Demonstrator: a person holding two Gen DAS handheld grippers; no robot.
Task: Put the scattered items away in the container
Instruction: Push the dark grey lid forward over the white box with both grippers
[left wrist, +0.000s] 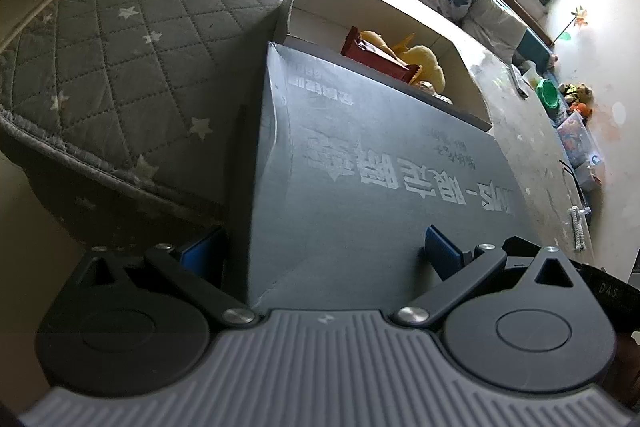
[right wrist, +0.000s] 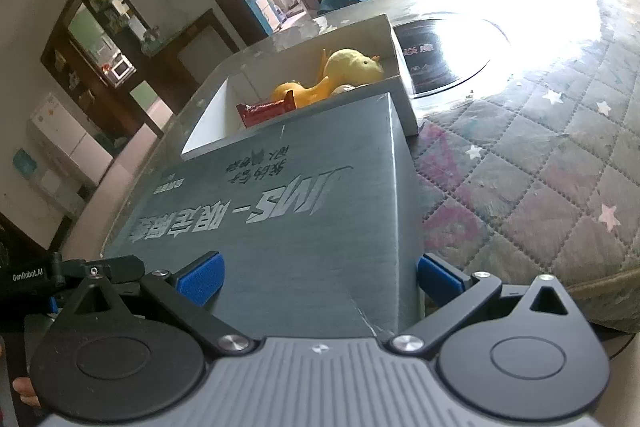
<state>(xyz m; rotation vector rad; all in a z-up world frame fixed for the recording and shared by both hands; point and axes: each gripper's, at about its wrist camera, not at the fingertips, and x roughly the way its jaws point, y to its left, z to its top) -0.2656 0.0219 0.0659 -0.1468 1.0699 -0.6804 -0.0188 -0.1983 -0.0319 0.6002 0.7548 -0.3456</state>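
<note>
Both grippers, left gripper [left wrist: 320,251] and right gripper [right wrist: 320,281], straddle the grey lid's [left wrist: 372,187] near corners, blue pads spread wide. Its long axis runs left-right, half covering the white box [right wrist: 398,61] holding a yellow plush [right wrist: 352,67] on the star-quilted table [left wrist: 120,47].

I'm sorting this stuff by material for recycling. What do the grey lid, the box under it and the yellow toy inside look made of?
Grey lid: apparently printed cardboard, matte, with a folded, creased corner. Box: thin white paperboard, judging by its plain inner walls and cut rim. Yellow toy: looks like soft plush, fuzzy-surfaced. Red wrapper beside it: probably glossy plastic film with a crimped end.
</note>
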